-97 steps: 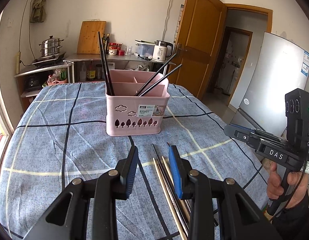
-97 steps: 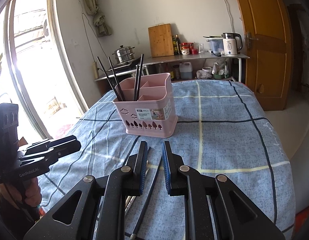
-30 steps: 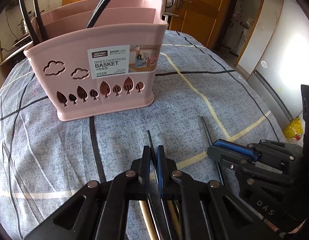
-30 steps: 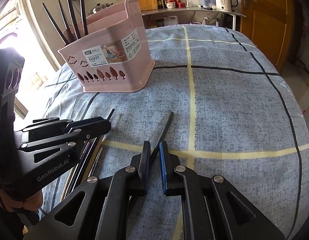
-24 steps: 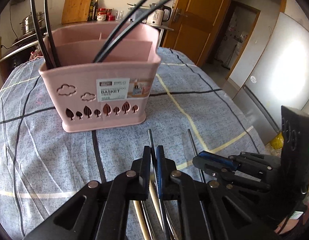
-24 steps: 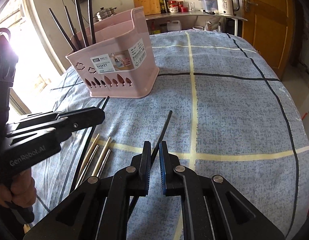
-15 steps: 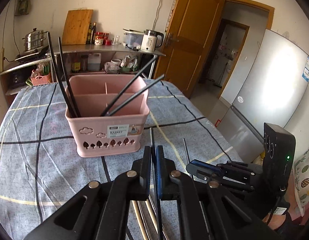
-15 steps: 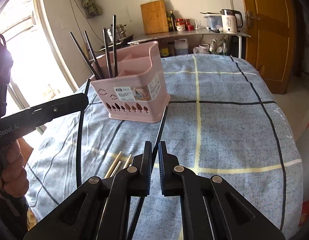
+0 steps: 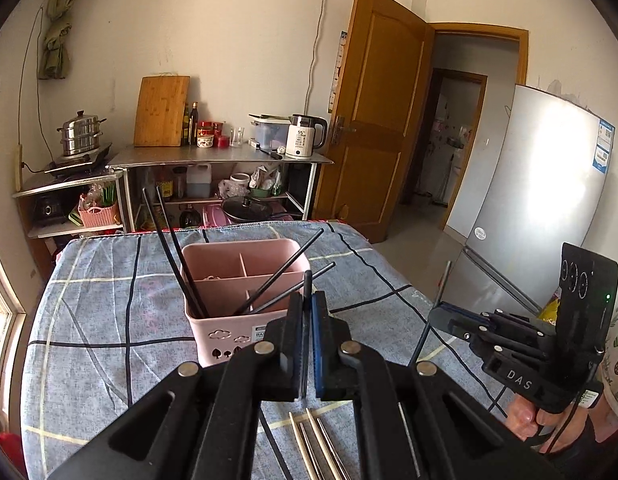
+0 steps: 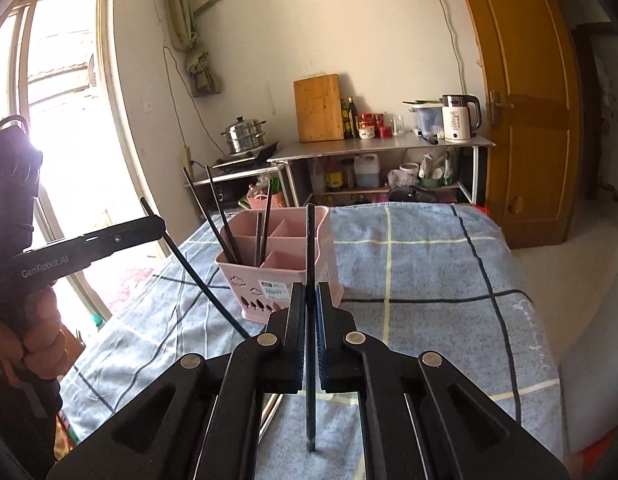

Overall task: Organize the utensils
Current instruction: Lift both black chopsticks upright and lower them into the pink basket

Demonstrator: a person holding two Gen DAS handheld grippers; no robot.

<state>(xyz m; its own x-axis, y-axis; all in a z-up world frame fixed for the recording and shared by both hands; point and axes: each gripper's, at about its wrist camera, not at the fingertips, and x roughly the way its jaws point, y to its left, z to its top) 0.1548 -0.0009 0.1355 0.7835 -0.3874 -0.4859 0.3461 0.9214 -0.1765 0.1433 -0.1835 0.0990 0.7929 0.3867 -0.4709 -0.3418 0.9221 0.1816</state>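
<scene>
A desk (image 9: 89, 320) covered in a blue-grey checked cloth carried a pink divided basket (image 9: 229, 320) at the centre. Four black chopsticks (image 9: 171, 256) already stood in it, two leaning toward 11 o'clock from its left front compartment and two leaning toward 2 o'clock from its right side.

In the left wrist view, the left hand-held gripper (image 9: 307, 312) was clenched on one black chopstick (image 9: 307, 280), whose tip stuck up just above the jaws and appeared in front of the basket's near right corner. At 4 o'clock, the right hand-held gripper (image 9: 439, 316) was raised beside the desk's right edge, grasping a second black chopstick (image 9: 443, 280) that pointed steeply upward. Several pale wooden and metal chopsticks (image 9: 317, 448) lay on the cloth at 6 o'clock, just beyond the left jaws.

In the right wrist view, the right hand-held gripper (image 10: 309, 304) was clenched on its chopstick (image 10: 310, 248), which ran almost upright between the jaws, its top reaching the level of the basket (image 10: 301, 256) rim. At 9 o'clock, the left hand-held gripper (image 10: 159, 226) held its chopstick (image 10: 197, 276) slanting down toward the cloth.

Judging from this, the step in hand was carrying a lifted black pair to the basket. The next move would call for bringing each stick over the compartment that holds the other black ones, tipping it lower end first, and letting go only once that end is inside, clear of the sticks already leaning there. The pale chopsticks were not yet sorted
</scene>
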